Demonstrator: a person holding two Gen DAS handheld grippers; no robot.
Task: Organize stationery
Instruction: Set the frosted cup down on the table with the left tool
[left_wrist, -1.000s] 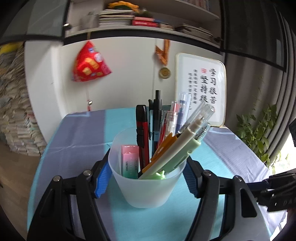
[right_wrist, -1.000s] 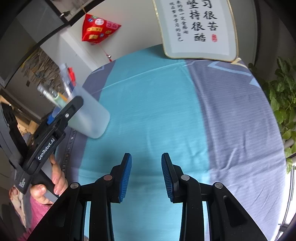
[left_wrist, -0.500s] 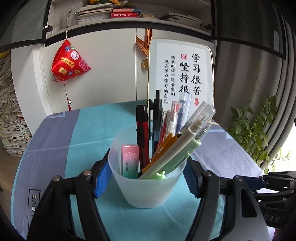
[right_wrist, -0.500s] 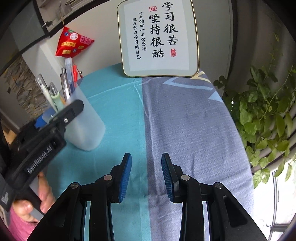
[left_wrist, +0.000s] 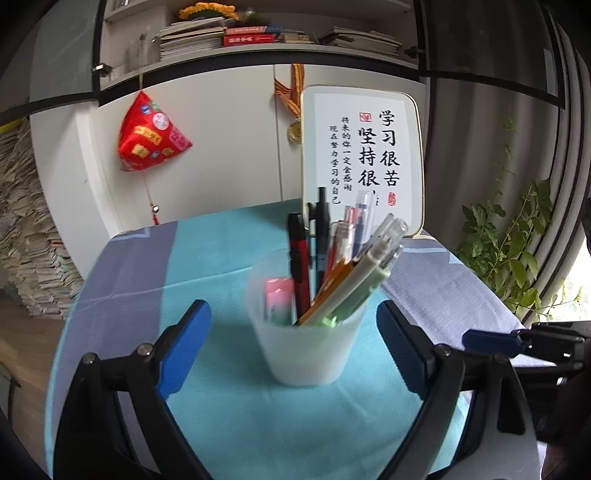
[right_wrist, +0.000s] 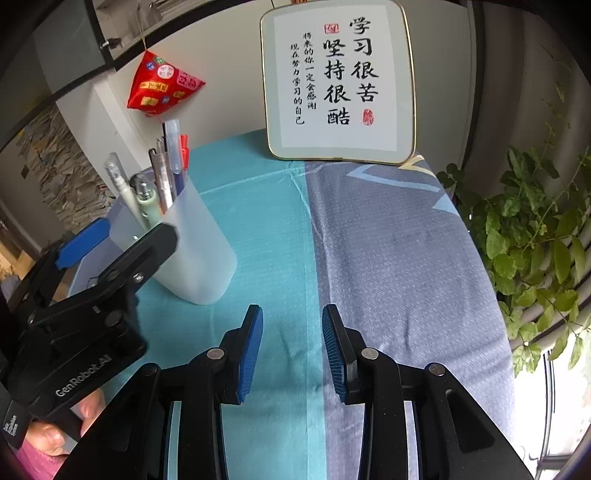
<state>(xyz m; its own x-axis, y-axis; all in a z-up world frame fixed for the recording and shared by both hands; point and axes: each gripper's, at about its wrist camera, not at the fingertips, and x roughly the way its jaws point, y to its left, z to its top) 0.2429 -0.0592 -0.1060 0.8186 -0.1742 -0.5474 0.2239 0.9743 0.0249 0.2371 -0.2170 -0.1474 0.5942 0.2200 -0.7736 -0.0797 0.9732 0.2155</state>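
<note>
Watching the frame's centre, I saw my left gripper (left_wrist: 293, 339), jaws just opened wide, flanking the freestanding pen cup (left_wrist: 308, 328); my right gripper (right_wrist: 291, 343) idled empty, half-open. Careless withdrawal risked toppling it.

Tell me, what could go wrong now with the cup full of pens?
The left gripper has just been opening, and its pads now stand clear of the cup between them. If it pulls back crookedly, a pad could clip the cup. The pens stick up high and lean to one side, so a knock might tip it and spill them on the cloth.
</note>
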